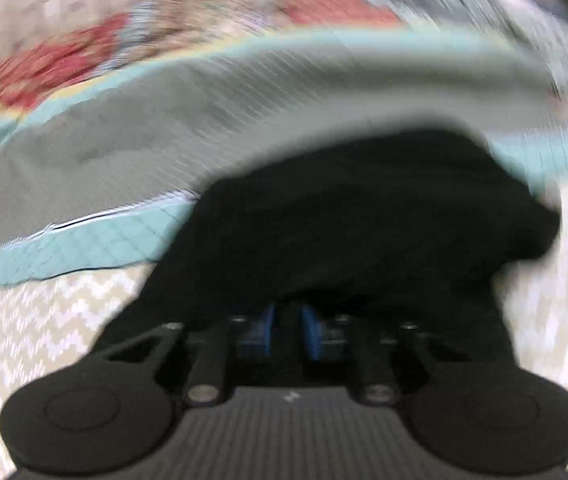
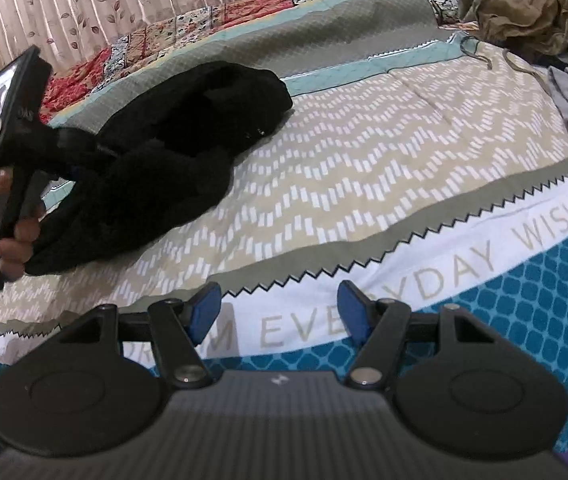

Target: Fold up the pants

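1. Black pants [image 2: 172, 140] lie bunched on the bed [image 2: 363, 168]; the left claw [image 1: 285, 330] is clamped on their fabric.
2. Right claw [image 2: 278, 312] hangs open and empty near the bed's edge.
3. Best lift clear and shake flat before creasing.

You're working over a bed [image 2: 363, 184], its bedspread banded in cream chevrons, grey, pale teal, a white strip of lettering and a blue lattice edge nearest you. The black pants [image 2: 188, 128] lie bunched on it at the left, across the chevron and grey bands. At the far right edge sits a heap of crumpled clothes [image 2: 523, 4], khaki on top, grey pieces below. A patchwork quilt [image 2: 188, 28] lines the far side.
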`<state>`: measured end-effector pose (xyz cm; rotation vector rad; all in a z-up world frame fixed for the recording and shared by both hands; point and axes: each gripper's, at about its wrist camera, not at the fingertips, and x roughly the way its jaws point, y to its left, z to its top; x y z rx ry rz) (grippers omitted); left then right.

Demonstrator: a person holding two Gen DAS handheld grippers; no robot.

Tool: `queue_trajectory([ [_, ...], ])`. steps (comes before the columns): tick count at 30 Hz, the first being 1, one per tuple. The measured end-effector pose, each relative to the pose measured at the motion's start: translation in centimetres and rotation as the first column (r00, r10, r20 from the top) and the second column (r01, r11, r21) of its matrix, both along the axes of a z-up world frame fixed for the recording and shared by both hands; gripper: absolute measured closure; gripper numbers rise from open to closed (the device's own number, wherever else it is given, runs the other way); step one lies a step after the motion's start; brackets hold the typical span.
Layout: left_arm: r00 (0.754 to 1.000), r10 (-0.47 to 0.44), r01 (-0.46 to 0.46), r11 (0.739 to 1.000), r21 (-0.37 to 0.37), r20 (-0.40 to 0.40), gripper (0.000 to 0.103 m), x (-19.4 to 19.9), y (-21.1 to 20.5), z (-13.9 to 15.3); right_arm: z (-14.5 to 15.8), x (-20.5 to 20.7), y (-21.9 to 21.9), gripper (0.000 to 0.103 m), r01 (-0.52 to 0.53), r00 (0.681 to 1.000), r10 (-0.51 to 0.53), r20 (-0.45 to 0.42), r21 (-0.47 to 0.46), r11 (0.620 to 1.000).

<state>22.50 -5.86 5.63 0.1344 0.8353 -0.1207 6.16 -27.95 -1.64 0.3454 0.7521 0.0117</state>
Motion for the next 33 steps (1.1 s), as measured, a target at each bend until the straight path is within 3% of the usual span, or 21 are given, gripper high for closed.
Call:
queue_trajectory([
  [3,0.985,0.135,-0.124,0.987,-0.106,0.108,0.092,0.0,4.7,3.9,0.4,1.0,-0.1,0.037,-0.009,1.000,0.009,0.009,-0.005,1.000],
  [5,0.959,0.221,-0.199,0.971,-0.136,0.175,0.092,-0.4,7.6,6.5,0.9,1.9,-0.1,0.037,-0.019,0.999,0.019,0.027,0.001,1.000],
  [8,0.936,0.276,-0.231,0.950,-0.208,0.219,0.092,-1.7,11.1,9.5,2.1,4.2,0.2,0.037,-0.065,0.995,0.064,0.070,0.018,0.998],
  [11,0.935,0.265,-0.196,0.940,-0.279,0.234,0.092,-3.9,13.1,11.7,3.3,6.9,0.1,0.036,-0.090,0.994,0.082,0.065,0.124,0.988],
  [14,0.939,0.193,-0.100,0.945,-0.312,0.283,0.092,-7.2,12.7,13.7,5.0,8.2,0.9,0.035,-0.157,0.985,0.132,0.115,0.246,0.956],
  [18,0.938,0.026,0.088,0.946,-0.312,0.345,0.092,-12.0,10.0,15.0,7.0,7.6,3.1,0.034,-0.332,0.938,0.260,0.230,0.368,0.869],
  [20,0.934,-0.043,0.162,0.936,-0.313,0.354,0.092,-13.3,8.4,15.5,8.0,6.8,4.9,0.020,-0.381,0.913,0.311,0.263,0.281,0.881],
  [22,0.933,-0.097,0.217,0.920,-0.327,0.346,0.092,-14.4,6.4,15.8,8.6,5.7,7.4,0.017,-0.427,0.877,0.378,0.295,0.120,0.896],
  [25,0.920,-0.190,0.307,0.894,-0.327,0.344,0.092,-16.2,3.6,16.2,8.6,4.9,10.2,0.014,-0.474,0.830,0.444,0.338,0.005,0.881],
  [28,0.892,-0.284,0.402,0.853,-0.331,0.351,0.092,-18.5,1.3,16.5,8.0,5.6,11.8,0.014,-0.411,0.833,0.416,0.365,-0.096,0.906],
  [29,0.878,-0.327,0.443,0.833,-0.332,0.350,0.092,-19.2,0.6,16.5,8.0,5.9,11.7,0.021,-0.386,0.845,0.395,0.362,-0.099,0.917],
  [30,0.862,-0.365,0.477,0.818,-0.321,0.351,0.091,-19.8,0.1,16.5,8.1,6.3,11.3,0.036,-0.376,0.853,0.375,0.363,-0.070,0.924],
  [31,0.846,-0.394,0.504,0.810,-0.299,0.359,0.089,-20.6,-0.2,16.4,8.4,6.5,10.4,0.085,-0.371,0.862,0.355,0.361,-0.026,0.928],
  [32,0.830,-0.414,0.525,0.806,-0.272,0.374,0.087,-21.2,-0.5,16.3,8.8,6.8,9.2,0.094,-0.339,0.878,0.312,0.363,0.011,0.941],
  [33,0.811,-0.427,0.546,0.798,-0.254,0.401,0.085,-21.9,-0.4,16.4,9.4,6.7,7.4,0.094,-0.278,0.892,0.241,0.382,0.045,0.959],
])
